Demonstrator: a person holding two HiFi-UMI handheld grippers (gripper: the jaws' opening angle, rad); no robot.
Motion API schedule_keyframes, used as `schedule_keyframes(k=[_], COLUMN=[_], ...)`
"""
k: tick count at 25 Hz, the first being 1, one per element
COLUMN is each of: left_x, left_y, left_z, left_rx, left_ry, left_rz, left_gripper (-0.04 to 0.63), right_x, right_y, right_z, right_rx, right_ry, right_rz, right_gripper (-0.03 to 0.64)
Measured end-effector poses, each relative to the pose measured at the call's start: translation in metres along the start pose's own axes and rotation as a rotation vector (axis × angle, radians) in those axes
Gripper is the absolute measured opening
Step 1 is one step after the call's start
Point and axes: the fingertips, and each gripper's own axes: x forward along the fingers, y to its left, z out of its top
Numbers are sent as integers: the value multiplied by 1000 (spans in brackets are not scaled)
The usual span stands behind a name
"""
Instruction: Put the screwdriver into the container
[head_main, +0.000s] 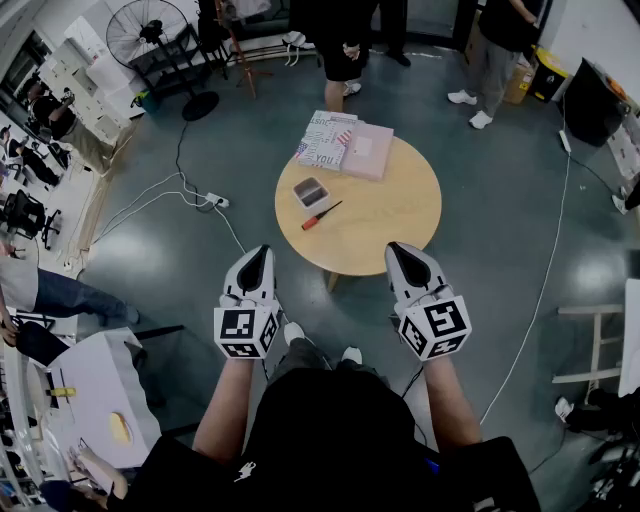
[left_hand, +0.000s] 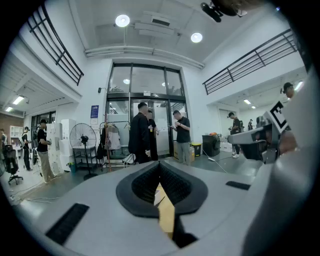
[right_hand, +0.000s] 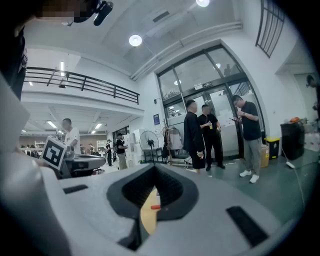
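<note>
A screwdriver (head_main: 322, 215) with a red handle and a dark shaft lies on the round wooden table (head_main: 390, 215), just right of and nearer to me than a small square container (head_main: 310, 190). Both grippers are held short of the table's near edge, pointing at it. My left gripper (head_main: 257, 251) is shut and holds nothing. My right gripper (head_main: 398, 248) also looks shut and empty. In the right gripper view the screwdriver's red handle (right_hand: 155, 206) shows through the slit between the jaws of the right gripper (right_hand: 155, 172). The left gripper (left_hand: 159, 166) shows only a strip of tabletop.
A patterned book (head_main: 327, 139) and a pink book (head_main: 367, 150) lie at the table's far edge. A power strip and cables (head_main: 215, 200) run across the floor to the left. Beyond the table are a floor fan (head_main: 150, 35) and people standing (head_main: 340, 45).
</note>
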Motion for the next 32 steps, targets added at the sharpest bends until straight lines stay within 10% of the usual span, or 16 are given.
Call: schedule_keyframes(k=[32], left_x=[34], left_y=[12], left_z=[-31], left_rx=[6], left_ry=[84], left_rz=[-82], left_gripper=[3], right_x=[44], right_y=[1], right_z=[-12], right_rx=[92], right_ry=[-3], right_rz=[71], right_gripper=[2])
